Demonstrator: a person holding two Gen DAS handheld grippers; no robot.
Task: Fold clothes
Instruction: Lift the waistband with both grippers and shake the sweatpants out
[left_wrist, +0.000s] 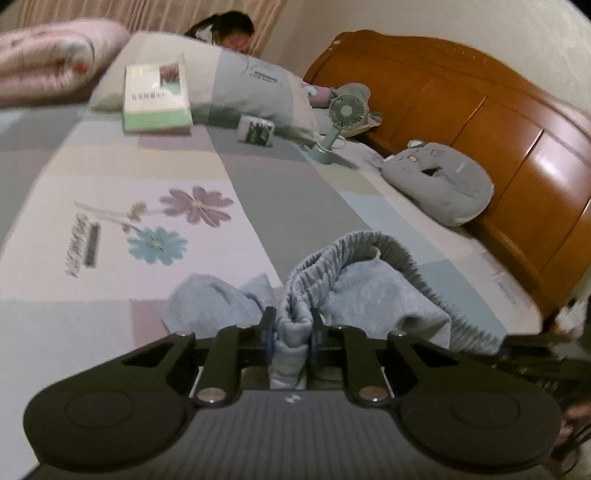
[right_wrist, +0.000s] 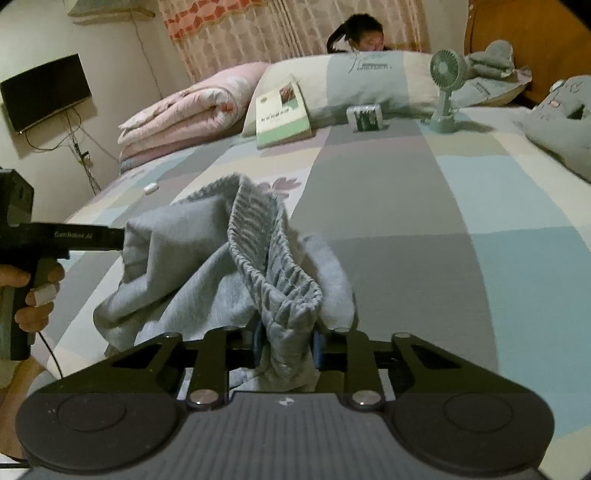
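A pair of grey sweatpants (left_wrist: 369, 288) with a ribbed elastic waistband (right_wrist: 273, 258) lies bunched on the patchwork bedsheet (left_wrist: 258, 206). My left gripper (left_wrist: 291, 328) is shut on a fold of the grey cloth near the waistband, and the cloth fills the gap between its pads. My right gripper (right_wrist: 287, 341) is shut on another part of the waistband, which rises in a loop ahead of it. In the right wrist view the left gripper (right_wrist: 110, 238) enters from the left, held by a hand (right_wrist: 33, 295), with its tips hidden in the fabric.
Further up the bed are a book (right_wrist: 282, 114), a small box (right_wrist: 365, 117), a green desk fan (right_wrist: 445, 92), a pillow (right_wrist: 369, 77) and a folded pink quilt (right_wrist: 184, 114). A grey plush cushion (left_wrist: 439, 181) leans by the wooden headboard (left_wrist: 498, 110). A person (right_wrist: 364, 35) sits behind the pillow.
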